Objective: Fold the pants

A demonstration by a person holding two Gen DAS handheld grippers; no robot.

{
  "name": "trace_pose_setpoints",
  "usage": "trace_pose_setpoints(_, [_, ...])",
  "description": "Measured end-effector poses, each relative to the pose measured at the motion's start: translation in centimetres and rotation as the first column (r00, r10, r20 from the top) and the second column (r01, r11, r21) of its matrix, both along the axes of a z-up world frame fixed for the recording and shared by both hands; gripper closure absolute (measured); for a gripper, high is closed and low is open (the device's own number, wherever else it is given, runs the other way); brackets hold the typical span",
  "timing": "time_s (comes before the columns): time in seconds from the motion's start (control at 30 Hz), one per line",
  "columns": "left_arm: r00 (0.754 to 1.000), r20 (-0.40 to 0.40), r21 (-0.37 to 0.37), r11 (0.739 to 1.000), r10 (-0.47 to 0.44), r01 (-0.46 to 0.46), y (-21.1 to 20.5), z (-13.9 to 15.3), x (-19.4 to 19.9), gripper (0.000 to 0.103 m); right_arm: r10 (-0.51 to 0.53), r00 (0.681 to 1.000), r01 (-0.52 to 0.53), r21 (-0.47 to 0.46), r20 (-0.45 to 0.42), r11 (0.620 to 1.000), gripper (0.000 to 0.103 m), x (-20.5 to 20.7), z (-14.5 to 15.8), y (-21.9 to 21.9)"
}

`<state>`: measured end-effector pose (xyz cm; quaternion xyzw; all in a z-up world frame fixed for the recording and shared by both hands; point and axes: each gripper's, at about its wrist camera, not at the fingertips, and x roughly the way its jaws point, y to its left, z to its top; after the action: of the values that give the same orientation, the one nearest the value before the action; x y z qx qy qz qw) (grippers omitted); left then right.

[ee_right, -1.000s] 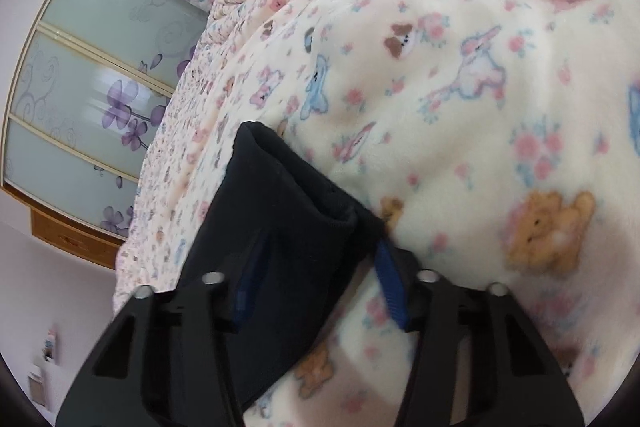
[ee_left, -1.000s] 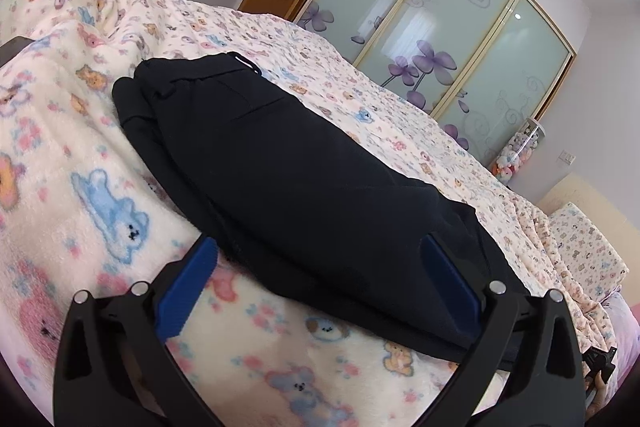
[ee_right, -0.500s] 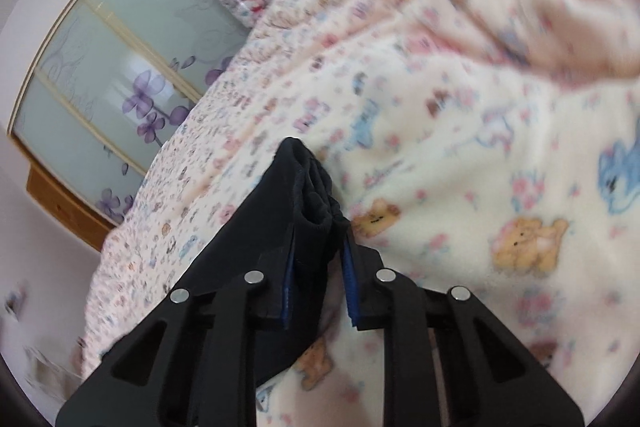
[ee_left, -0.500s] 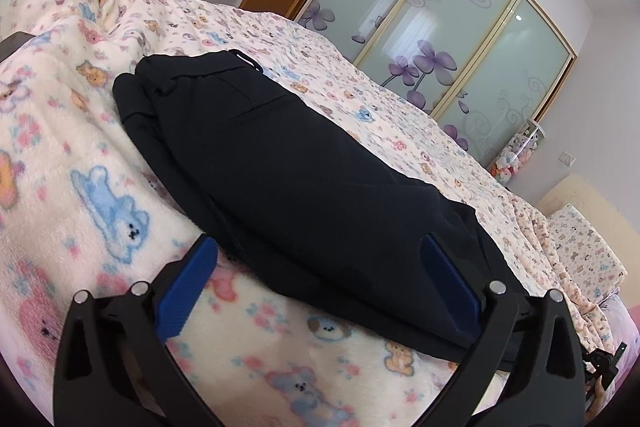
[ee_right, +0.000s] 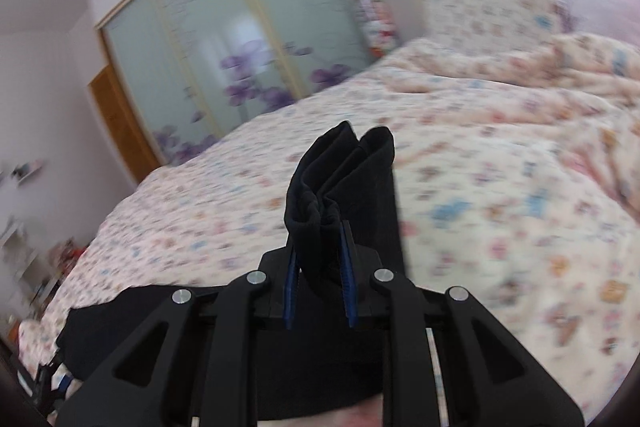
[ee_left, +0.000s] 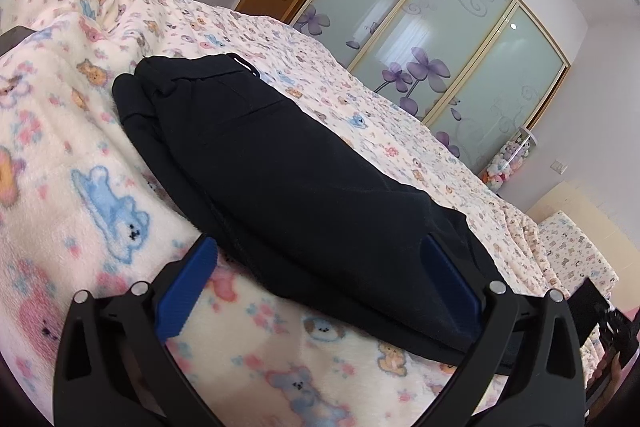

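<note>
Right gripper (ee_right: 318, 269) first: its blue ribbed pads are drawn close together and clamped on a bunched end of the black pants (ee_right: 340, 183), and that soft, matte cloth stands up between them in rounded folds at the centre of the frame. The hem end splits into two lobes above the pads, with a long dark strip trailing down behind the black finger links. This view is blurred, so finer detail of the fabric is hard to read. The gripper points across the bed (ee_right: 500, 187) toward the frosted sliding wardrobe (ee_right: 240, 39) in the upper left of the frame, lifted a little off the bedding.

Over to the left gripper (ee_left: 320, 267): its jaws stand wide apart, blue pads splayed at the lower left and lower right of the frame, holding nothing. The pants (ee_left: 288, 179) lie flat between and beyond them, a long dark slab running from the lower right up to the upper left, waistband end farthest away. The right-hand pad sits against the near edge of the cloth; the left-hand pad is over bare blanket (ee_left: 80, 187). That blanket is fluffy cream fleece printed with blue, pink and tan bears. The gripper is angled low, nearly level with the bed surface.
</note>
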<state>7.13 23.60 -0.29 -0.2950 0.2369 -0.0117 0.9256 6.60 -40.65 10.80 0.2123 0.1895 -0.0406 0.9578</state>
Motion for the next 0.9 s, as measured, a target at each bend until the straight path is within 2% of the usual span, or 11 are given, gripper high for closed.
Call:
trace_pose_setpoints(0.17, [1.000,0.012,-0.012,1.000,-0.002,0.002,0.0,0.2,-0.3,0.002,0.141,0.990,-0.141,-0.007,0.008,0.990,0.084,2.6,1.1,6.3])
trace_pose_setpoints(0.27, [1.000,0.019,-0.015,1.000,-0.002,0.003,0.0,0.2,-0.4,0.002,0.229,0.973,-0.229,-0.018,-0.011,0.973,0.084,4.2,0.9,10.9])
trace_pose_setpoints(0.4, [1.000,0.028,-0.016,1.000,-0.004,0.004,-0.1,0.4,-0.5,0.002,0.344,0.938,-0.345,-0.019,-0.038,0.939,0.084,6.1,-0.3,16.9])
trace_pose_setpoints(0.57, [1.000,0.025,-0.014,1.000,-0.004,0.005,-0.1,0.4,-0.4,0.002,0.475,0.874,-0.481,-0.044,-0.100,0.876,0.084,7.5,-2.6,25.0])
trace_pose_setpoints(0.63, [1.000,0.025,-0.014,1.000,-0.005,0.006,-0.1,0.4,-0.5,0.002,0.497,0.858,-0.507,-0.057,-0.132,0.860,0.084,7.7,-3.7,27.1])
trace_pose_setpoints(0.77, [1.000,0.029,-0.016,1.000,-0.009,0.009,-0.1,0.5,-0.5,0.002,0.495,0.855,-0.511,-0.100,-0.154,0.853,0.084,7.9,-4.8,29.2])
trace_pose_setpoints(0.83, [1.000,0.028,-0.015,1.000,-0.011,0.011,-0.1,0.5,-0.5,0.002,0.502,0.839,-0.532,-0.123,-0.212,0.838,0.084,8.2,-5.7,30.0])
trace_pose_setpoints(0.9, [0.999,0.029,-0.017,1.000,-0.012,0.012,-0.1,0.5,-0.5,0.002,0.501,0.804,-0.568,-0.163,-0.322,0.807,0.084,8.7,-7.2,31.4])
